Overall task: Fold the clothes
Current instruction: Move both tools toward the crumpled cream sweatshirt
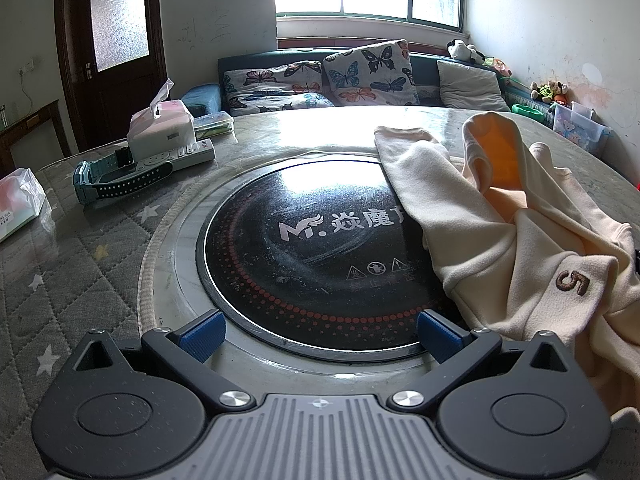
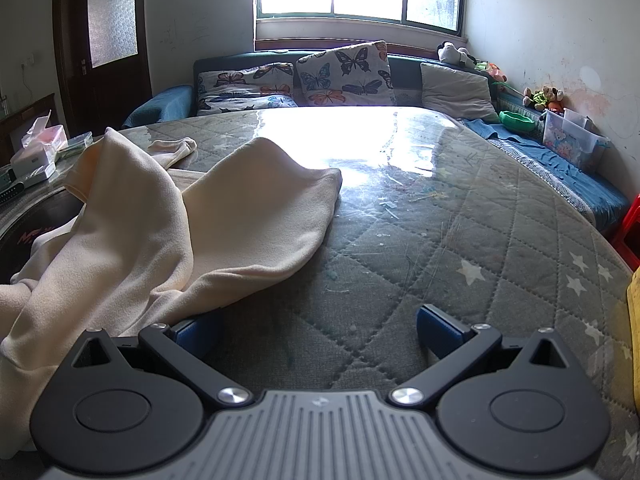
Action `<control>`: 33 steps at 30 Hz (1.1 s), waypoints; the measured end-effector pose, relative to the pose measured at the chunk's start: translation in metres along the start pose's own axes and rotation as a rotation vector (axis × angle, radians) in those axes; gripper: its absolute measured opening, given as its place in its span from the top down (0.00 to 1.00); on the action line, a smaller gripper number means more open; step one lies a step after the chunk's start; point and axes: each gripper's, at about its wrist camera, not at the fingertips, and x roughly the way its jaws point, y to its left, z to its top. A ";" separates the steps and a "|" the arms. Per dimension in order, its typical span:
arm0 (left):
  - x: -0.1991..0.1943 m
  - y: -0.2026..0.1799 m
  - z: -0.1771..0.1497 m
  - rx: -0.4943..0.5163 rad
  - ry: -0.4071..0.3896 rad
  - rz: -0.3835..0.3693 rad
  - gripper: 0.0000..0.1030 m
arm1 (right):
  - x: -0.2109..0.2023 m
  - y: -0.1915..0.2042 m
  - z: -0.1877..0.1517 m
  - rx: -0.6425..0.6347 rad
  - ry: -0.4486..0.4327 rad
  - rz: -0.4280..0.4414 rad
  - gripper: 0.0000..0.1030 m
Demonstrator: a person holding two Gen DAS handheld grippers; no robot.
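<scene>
Flanking cream garment [image 2: 132, 232]; jaws spread

Home living room: butterfly-cushioned sofa [image 1: 320, 80], quilted table [image 2: 460, 248], plush toys [image 2: 544, 96].

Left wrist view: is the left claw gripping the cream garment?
No, the left claw is open over the black cooktop, the cream garment lying beside it.

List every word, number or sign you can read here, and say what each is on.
"M" logo with Chinese characters, partly covered by the garment: black round hotplate.
Three warning symbols with a faint line below, too blurred to read: same hotplate.
"5", brown stitched: cream garment.
Print on the plastic bag: too small to read.
</scene>
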 end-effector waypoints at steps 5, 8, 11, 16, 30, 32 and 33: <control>0.000 -0.002 0.000 0.006 0.004 0.009 0.00 | 0.001 0.002 0.000 0.002 0.002 0.001 0.00; 0.000 -0.003 0.001 0.006 0.014 0.013 0.00 | 0.000 0.002 0.001 0.003 0.003 0.002 0.00; 0.001 -0.004 0.002 0.004 0.027 0.016 0.00 | -0.001 0.002 0.000 0.006 0.003 0.004 0.00; -0.004 -0.008 0.003 0.008 0.035 0.031 0.00 | -0.001 0.001 -0.001 0.010 0.002 0.010 0.00; -0.027 -0.017 0.009 -0.006 0.032 -0.002 0.00 | -0.044 0.002 -0.001 0.001 -0.030 0.049 0.00; -0.031 -0.019 0.009 -0.001 0.030 -0.008 0.00 | -0.050 0.005 0.000 -0.008 -0.034 0.063 0.01; -0.032 -0.019 0.009 0.000 0.032 -0.012 0.00 | -0.053 0.007 0.000 -0.013 -0.033 0.070 0.01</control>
